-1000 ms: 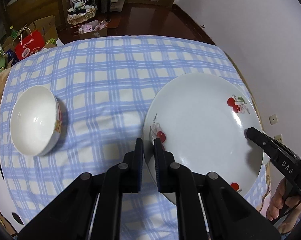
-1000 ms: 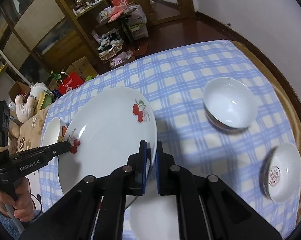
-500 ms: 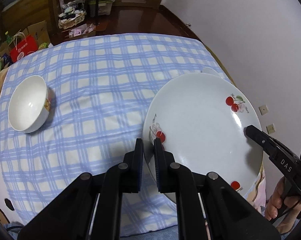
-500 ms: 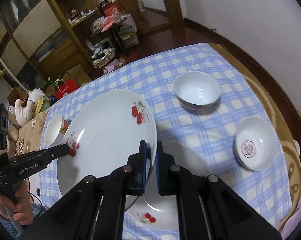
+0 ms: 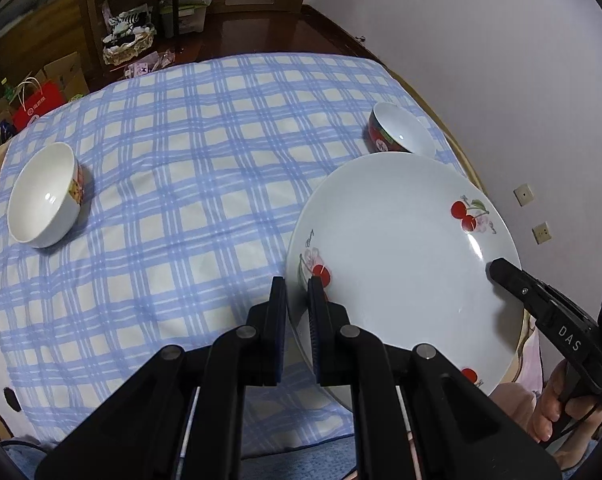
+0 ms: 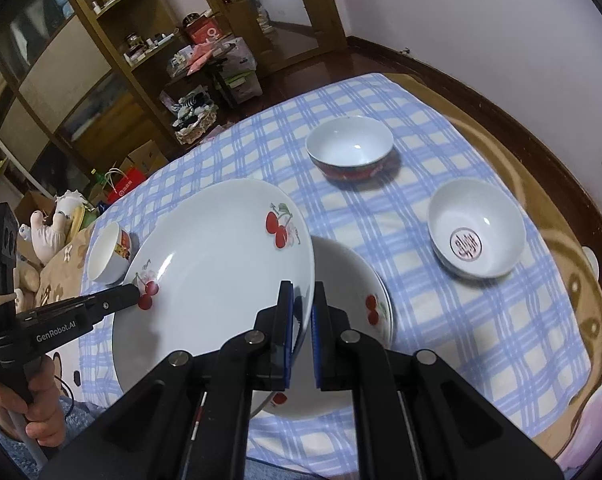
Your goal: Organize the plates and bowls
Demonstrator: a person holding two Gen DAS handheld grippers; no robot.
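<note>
Left wrist view sits just behind the left gripper [image 5: 297, 292], high, looking down and forward along its jaws across the checked cloth [image 5: 181, 184] on the desk toward the far shelves; the cherry plate [image 5: 397, 248] is close, filling the lower right. Right wrist view sits just behind the right gripper [image 6: 302, 304], at the opposite rim of the cherry plate [image 6: 221, 264], also looking down over the cloth, facing the cabinet [image 6: 61, 80] beyond. Shared: the cherry plate, each other's gripper on its far rim, the white bowl [image 5: 43, 196] [image 6: 107, 254] left of the plate, the red-sided bowl [image 5: 397, 130] [image 6: 349, 152] beyond it.
</note>
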